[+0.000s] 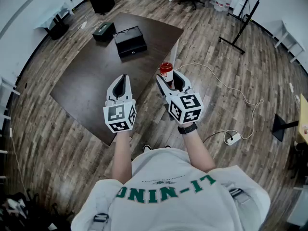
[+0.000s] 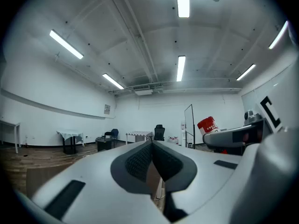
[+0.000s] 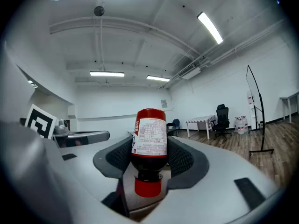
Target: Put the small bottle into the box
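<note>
While I hold both arms out level in front of me, the dark bench (image 1: 86,83) fills the middle of the floor, and the open black box (image 1: 130,41) sits toward its far end, with a smaller dark case (image 1: 103,31) just beyond it. My left claw (image 1: 123,78) is pressed together at the tips with nothing in it. My right claw (image 1: 171,81) is pinching the small bottle (image 1: 166,71), which is up in the air near the bench's right edge, well apart from the box. The pads press on either side of its white label (image 3: 151,135), with the red cap (image 3: 147,186) at the lower end, so it looks to be riding cap-down. I judge it light and stiff enough to take a firm squeeze. But the round body and smooth label look slippery, so it could swivel or slide between the pads. The dark contents may also shift if I tip it. The labelled middle seems the right place to hold it.
</note>
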The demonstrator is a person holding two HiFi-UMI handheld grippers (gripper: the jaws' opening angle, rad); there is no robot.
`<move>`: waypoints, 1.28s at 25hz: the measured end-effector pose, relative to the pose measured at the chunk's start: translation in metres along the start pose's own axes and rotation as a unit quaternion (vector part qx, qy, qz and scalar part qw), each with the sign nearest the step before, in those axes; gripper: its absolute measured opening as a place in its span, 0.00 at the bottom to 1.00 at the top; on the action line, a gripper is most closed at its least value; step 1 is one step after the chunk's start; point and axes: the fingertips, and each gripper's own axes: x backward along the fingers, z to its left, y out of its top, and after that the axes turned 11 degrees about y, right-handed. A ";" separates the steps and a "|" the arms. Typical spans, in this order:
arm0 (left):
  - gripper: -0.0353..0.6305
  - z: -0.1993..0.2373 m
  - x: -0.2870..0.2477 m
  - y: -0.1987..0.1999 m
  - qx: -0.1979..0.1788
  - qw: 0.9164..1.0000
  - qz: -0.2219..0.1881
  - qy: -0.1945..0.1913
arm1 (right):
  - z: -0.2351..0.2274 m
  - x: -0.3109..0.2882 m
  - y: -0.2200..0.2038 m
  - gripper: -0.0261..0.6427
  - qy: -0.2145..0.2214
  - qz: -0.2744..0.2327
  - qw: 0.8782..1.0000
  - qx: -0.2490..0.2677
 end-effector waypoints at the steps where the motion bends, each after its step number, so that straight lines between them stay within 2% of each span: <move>1: 0.07 -0.005 0.000 0.000 -0.004 1.000 -0.001 -0.004 | -0.002 0.002 -0.002 0.38 0.002 -0.002 1.000 -0.008; 5: 0.07 -0.026 0.001 -0.003 -0.005 1.000 -0.005 -0.006 | -0.013 0.011 -0.011 0.38 0.015 -0.008 1.000 -0.023; 9: 0.07 -0.041 0.003 -0.025 -0.008 1.000 0.010 -0.008 | -0.025 0.014 -0.032 0.38 0.022 0.001 0.999 -0.036; 12: 0.07 -0.034 -0.013 -0.042 -0.003 1.000 0.027 -0.007 | -0.026 0.000 -0.046 0.38 0.031 0.014 0.998 -0.050; 15: 0.07 -0.030 -0.046 -0.048 -0.003 1.000 0.022 -0.012 | -0.039 -0.022 -0.055 0.38 0.035 0.021 0.998 -0.049; 19: 0.07 -0.012 -0.108 -0.049 0.011 1.000 0.013 -0.010 | -0.069 -0.078 -0.055 0.38 0.035 0.030 0.998 -0.044; 25: 0.07 0.045 -0.202 -0.035 0.019 1.000 0.002 -0.006 | -0.097 -0.189 -0.032 0.38 0.045 0.033 0.998 -0.033; 32: 0.07 0.102 -0.289 -0.050 0.029 0.999 0.020 -0.015 | -0.119 -0.296 -0.036 0.38 0.056 0.058 0.996 -0.037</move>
